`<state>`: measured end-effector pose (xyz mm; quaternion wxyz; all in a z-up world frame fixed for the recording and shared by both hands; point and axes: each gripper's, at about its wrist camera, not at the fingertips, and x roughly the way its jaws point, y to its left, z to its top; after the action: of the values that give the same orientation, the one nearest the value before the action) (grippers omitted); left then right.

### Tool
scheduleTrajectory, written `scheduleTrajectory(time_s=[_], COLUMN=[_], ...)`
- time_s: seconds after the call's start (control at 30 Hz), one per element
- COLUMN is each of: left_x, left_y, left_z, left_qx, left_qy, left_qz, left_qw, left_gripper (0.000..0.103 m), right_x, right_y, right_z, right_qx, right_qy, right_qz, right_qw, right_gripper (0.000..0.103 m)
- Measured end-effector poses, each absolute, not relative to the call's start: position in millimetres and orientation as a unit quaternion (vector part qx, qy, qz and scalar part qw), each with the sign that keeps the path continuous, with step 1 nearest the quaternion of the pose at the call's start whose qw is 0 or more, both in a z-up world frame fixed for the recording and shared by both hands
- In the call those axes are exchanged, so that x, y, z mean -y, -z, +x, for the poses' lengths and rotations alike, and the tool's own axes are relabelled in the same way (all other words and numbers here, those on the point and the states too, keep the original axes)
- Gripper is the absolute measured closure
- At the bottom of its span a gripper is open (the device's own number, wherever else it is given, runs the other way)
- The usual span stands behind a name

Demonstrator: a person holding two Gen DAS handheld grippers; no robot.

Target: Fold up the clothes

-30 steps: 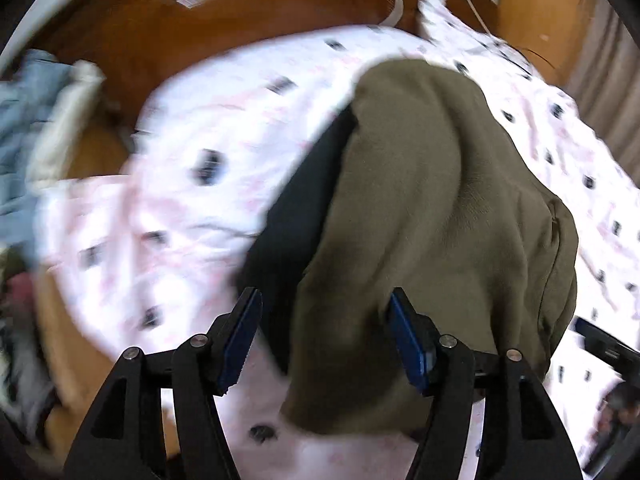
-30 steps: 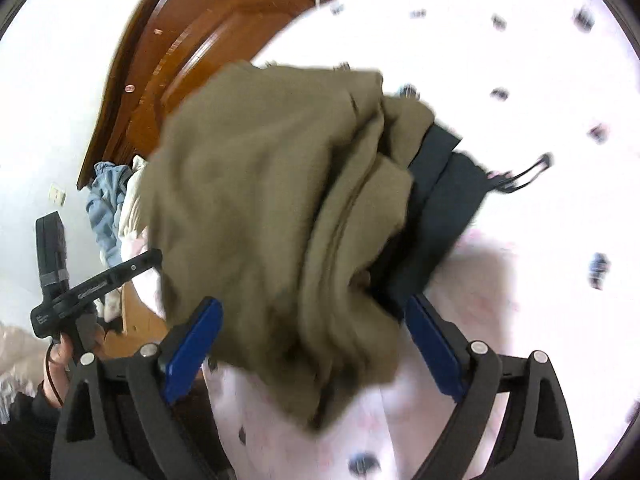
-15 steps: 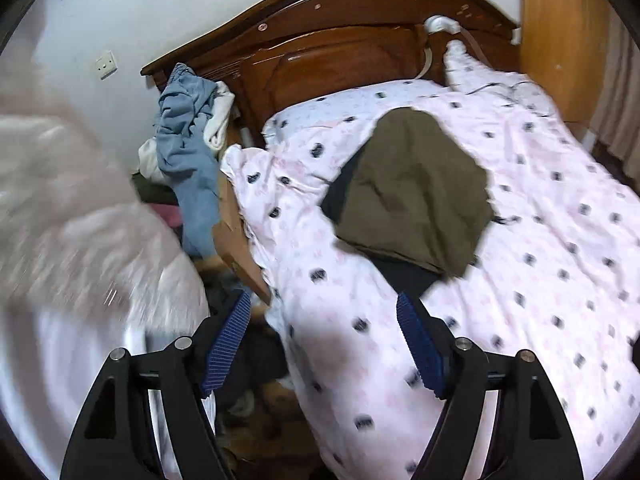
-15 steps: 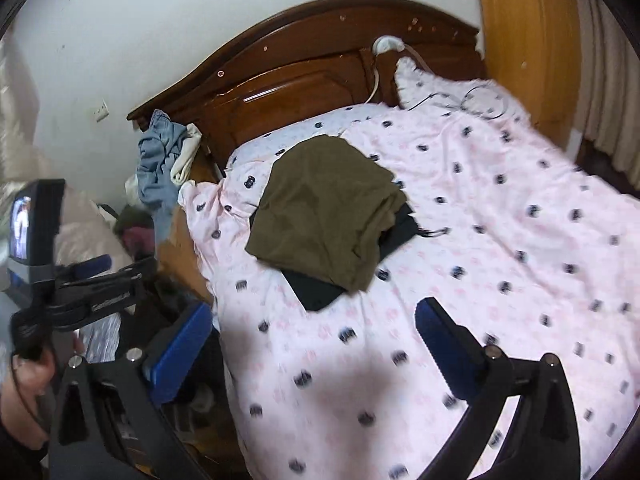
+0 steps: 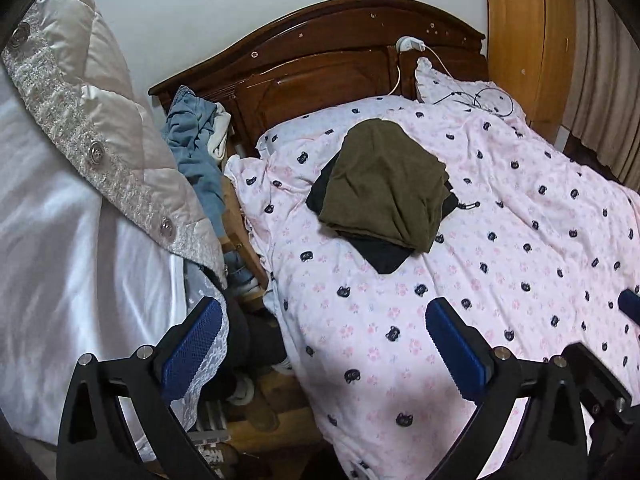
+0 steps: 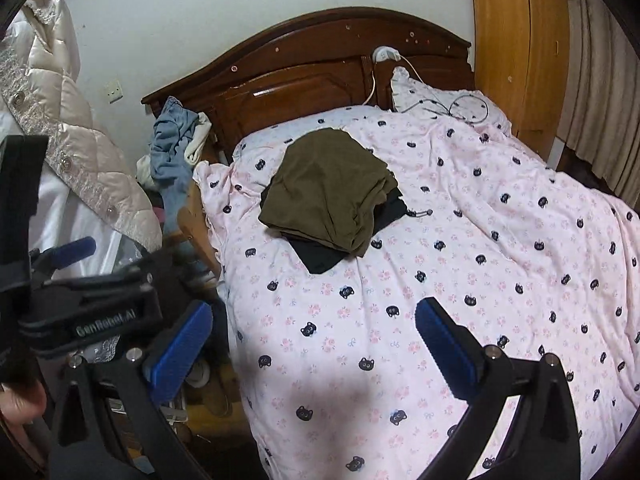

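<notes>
A folded olive-green garment (image 5: 384, 184) lies on top of a folded black garment (image 5: 382, 256) on the pink cat-print bedspread (image 5: 520, 264), near the headboard. It also shows in the right wrist view (image 6: 328, 188), with the black garment (image 6: 320, 258) under it. My left gripper (image 5: 324, 340) is open and empty, well back from the pile, over the bed's near left edge. My right gripper (image 6: 312, 344) is open and empty, also well short of the pile. The left gripper's body (image 6: 92, 312) shows at the left of the right wrist view.
A dark wooden headboard (image 5: 320, 60) stands behind the bed. Blue and white clothes (image 5: 196, 140) are heaped at the bed's left side. A quilted cream coat (image 5: 80, 120) hangs at the left. A white charger cable (image 5: 452, 72) lies by the pillow. A wooden wardrobe (image 5: 520, 32) stands at the right.
Both grippers have pulled far back from the olive garment, which filled the views a second ago. The folded pile now lies free on the bed, and both grippers are empty.
</notes>
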<state>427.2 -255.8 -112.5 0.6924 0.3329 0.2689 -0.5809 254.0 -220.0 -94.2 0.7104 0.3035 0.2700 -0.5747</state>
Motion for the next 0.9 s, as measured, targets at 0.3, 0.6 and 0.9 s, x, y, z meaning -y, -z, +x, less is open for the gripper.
scheduleTrajectory(time_s=[0.3,0.6,0.9], left_x=[252,257,257], left_y=[103,107,105], left_z=[416,398,390], left_qx=[-0.247,-0.253,-0.256], left_qy=[0.594,0.614,0.622], left_qz=[0.343,0.358,0.354], left_qw=[0.685,0.657,0.65], left_gripper=[0.002,0.002,0.001], right_x=[219,217,218], right_y=[90,94,99], right_z=[249,236,227], right_qx=[-0.278,-0.277,-0.281], right_qy=[0.602,0.616,0.619], right_qz=[0.282,0.285,0.287], right_qw=[0.693,0.68,0.675], right_gripper=[0.0,0.0,0.0])
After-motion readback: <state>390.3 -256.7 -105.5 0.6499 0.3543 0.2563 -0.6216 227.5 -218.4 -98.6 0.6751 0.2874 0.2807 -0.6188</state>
